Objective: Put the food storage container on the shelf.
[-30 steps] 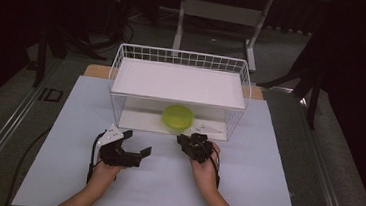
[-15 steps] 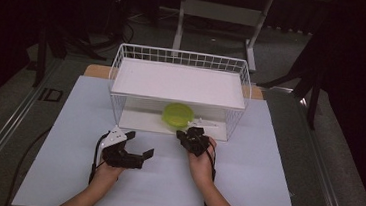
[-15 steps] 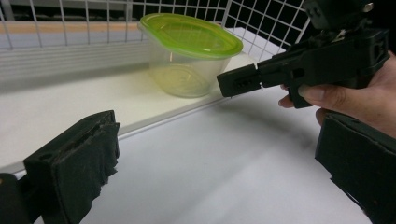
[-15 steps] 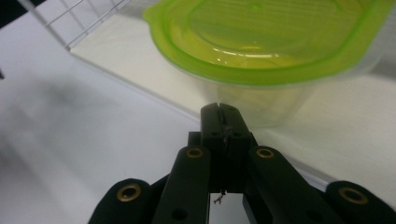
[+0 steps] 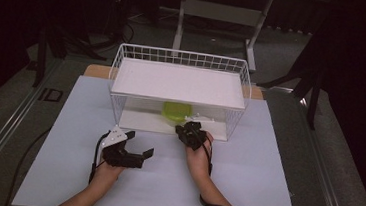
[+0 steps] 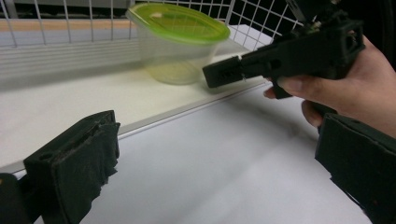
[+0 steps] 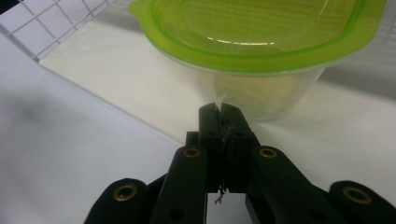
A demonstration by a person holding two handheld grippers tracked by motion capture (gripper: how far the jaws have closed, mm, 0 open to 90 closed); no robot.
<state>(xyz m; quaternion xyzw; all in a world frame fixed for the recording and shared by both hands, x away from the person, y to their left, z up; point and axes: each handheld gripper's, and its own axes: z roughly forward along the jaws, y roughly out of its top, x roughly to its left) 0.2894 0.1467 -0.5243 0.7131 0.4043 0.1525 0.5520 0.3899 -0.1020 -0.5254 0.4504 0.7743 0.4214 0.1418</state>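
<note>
dim room, grey floor (image 5: 6, 97), white-legged table (image 5: 219, 11) behind

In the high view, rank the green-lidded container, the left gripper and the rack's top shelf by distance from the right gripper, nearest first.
1. Green-lidded container, just ahead of the right gripper, on the rack's lower level.
2. Left gripper, off to its left on the table.
3. Top shelf, above and beyond.

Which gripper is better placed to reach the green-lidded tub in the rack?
Probably the right gripper: its shut fingers point at the tub, close. The left gripper sits open, farther back.
</note>
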